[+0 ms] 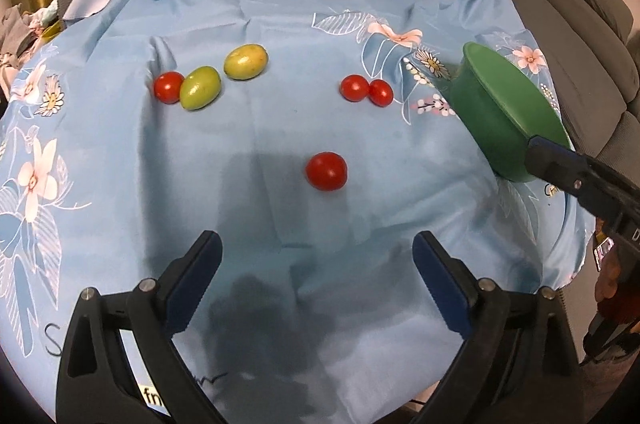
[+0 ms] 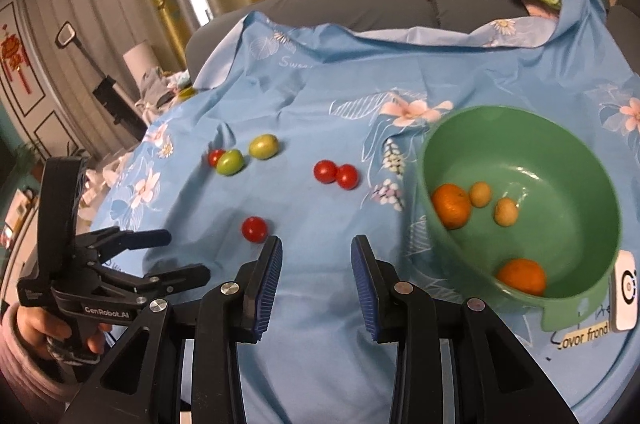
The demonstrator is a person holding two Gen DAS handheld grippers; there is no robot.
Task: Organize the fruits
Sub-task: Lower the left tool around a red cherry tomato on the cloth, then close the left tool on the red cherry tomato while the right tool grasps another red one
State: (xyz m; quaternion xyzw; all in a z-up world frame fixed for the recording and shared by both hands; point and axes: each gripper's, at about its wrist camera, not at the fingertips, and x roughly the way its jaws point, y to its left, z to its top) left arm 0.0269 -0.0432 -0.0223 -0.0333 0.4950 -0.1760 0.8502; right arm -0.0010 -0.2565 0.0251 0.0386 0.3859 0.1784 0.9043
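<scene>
Showing only in the right view: oranges [image 2: 451, 211] inside green bowl [image 2: 600, 184].

Four red cherry tomatoes lie on the blue floral cloth [image 1: 280, 24]: one alone nearest [image 1: 326, 171], a touching pair farther right [image 1: 355, 87] [image 1: 380, 93], and one at far left [image 1: 168, 87]. Two green oval fruits sit beside that last tomato, one touching it [image 1: 200, 87], the other just beyond [image 1: 245, 61]. One green bowl [image 2: 580, 160] stands at right, holding four pieces: two oranges [image 2: 451, 205] [image 2: 522, 276] and two small yellow fruits [image 2: 479, 194] [image 2: 505, 211].
</scene>
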